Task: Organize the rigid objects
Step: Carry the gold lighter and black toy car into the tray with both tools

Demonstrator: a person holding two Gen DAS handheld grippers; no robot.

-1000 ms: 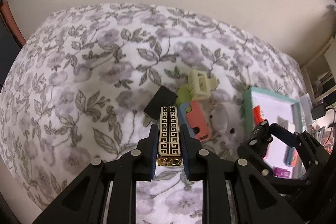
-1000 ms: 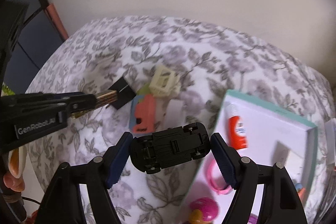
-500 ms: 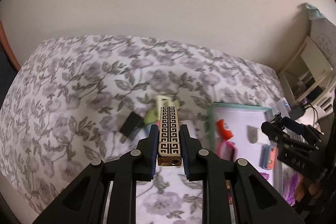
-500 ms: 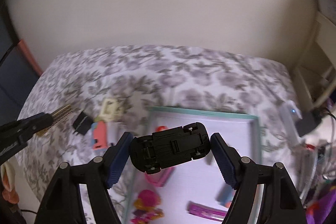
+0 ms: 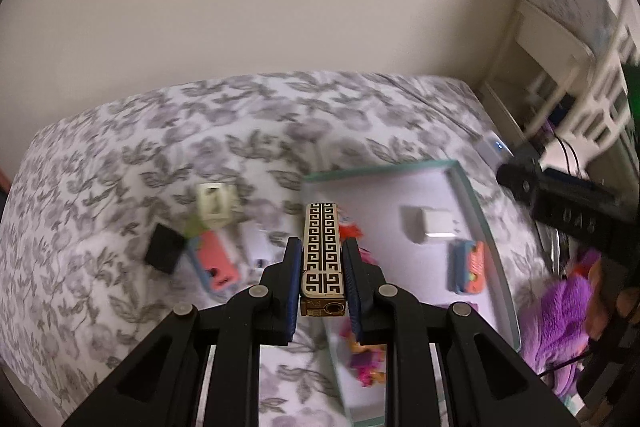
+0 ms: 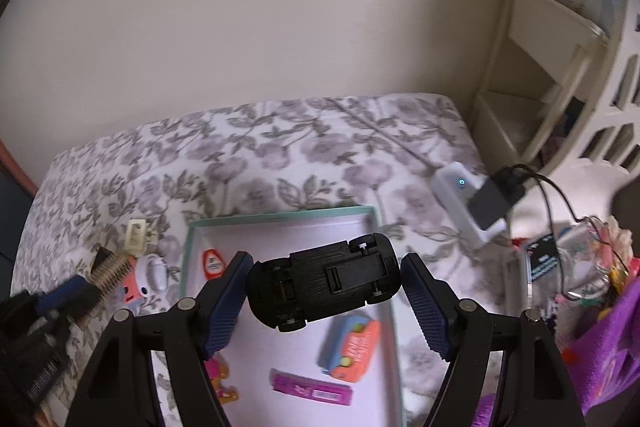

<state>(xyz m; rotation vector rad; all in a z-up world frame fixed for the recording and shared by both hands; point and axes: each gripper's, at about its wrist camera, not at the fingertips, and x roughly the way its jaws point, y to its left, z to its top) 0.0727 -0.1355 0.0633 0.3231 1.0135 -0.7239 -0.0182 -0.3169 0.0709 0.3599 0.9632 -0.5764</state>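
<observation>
1. The right gripper (image 6: 323, 297) holds the toy car (image 6: 324, 285) belly-up above the tray (image 6: 280, 218); its jaws grip only the car's ends, so it could twist loose.
2. The left gripper (image 5: 322, 279), jaws nearly closed, pinches the patterned lighter (image 5: 322, 259) over the tray edge.
3. An orange case (image 6: 352, 347), purple bar (image 6: 312, 391) and white block (image 5: 430, 230) crowd the tray floor.

Right tongs (image 6: 322, 293) gripping black toy car (image 6: 324, 287), over teal-rimmed tray (image 6: 280, 218)

Both grippers shift from above the loose pile on the bedspread (image 5: 120, 155) toward the teal-rimmed tray (image 6: 280, 217). The black toy car (image 6: 324, 285) now hangs over the tray's interior; the patterned lighter (image 5: 322, 251) reaches its left rim.
</observation>
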